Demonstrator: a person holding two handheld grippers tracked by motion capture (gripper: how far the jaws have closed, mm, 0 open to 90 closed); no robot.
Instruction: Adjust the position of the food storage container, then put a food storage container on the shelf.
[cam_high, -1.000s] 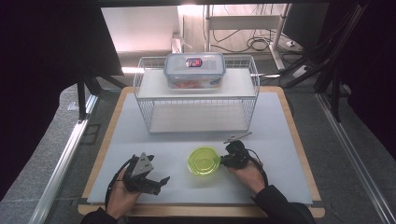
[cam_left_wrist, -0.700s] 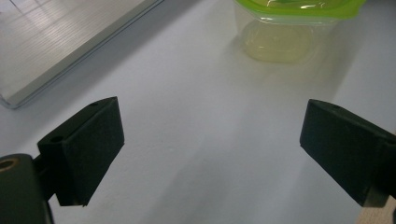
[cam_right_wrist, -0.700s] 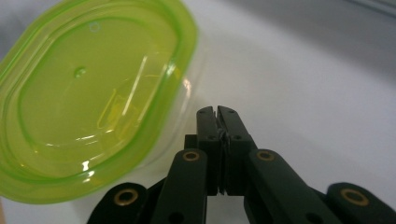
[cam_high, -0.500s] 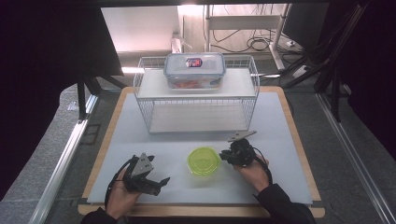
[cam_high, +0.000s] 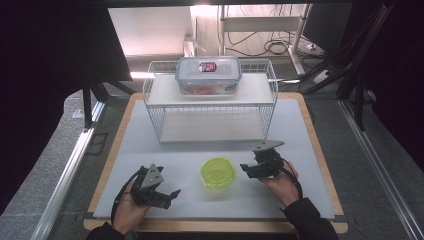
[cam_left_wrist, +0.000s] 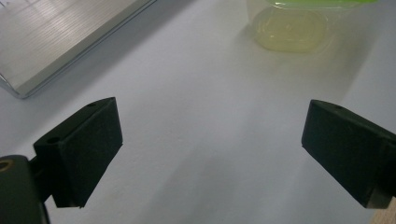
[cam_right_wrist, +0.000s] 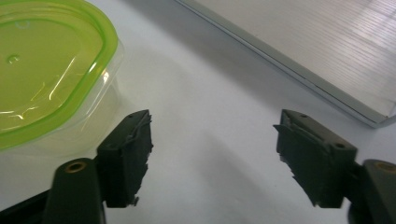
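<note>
The green-lidded container (cam_high: 218, 172) sits near-centre on the counter (cam_high: 300, 130). The right tool (cam_high: 248, 169), just right of it, has just been opening, nothing between its jaws. The left tool (cam_high: 170, 196) rests low, jaws apart. The far box's (cam_high: 208, 75) label is unreadable.

light: bright from top rear | surroundings: dark | shadows: soft | gripper views: slightly blurred

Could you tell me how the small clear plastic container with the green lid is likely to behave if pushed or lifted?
The small clear plastic container with the green lid looks empty, so probably light. On the smooth white mat it would likely slide, not tip, being low and wide. Its thin walls may flex.
</note>
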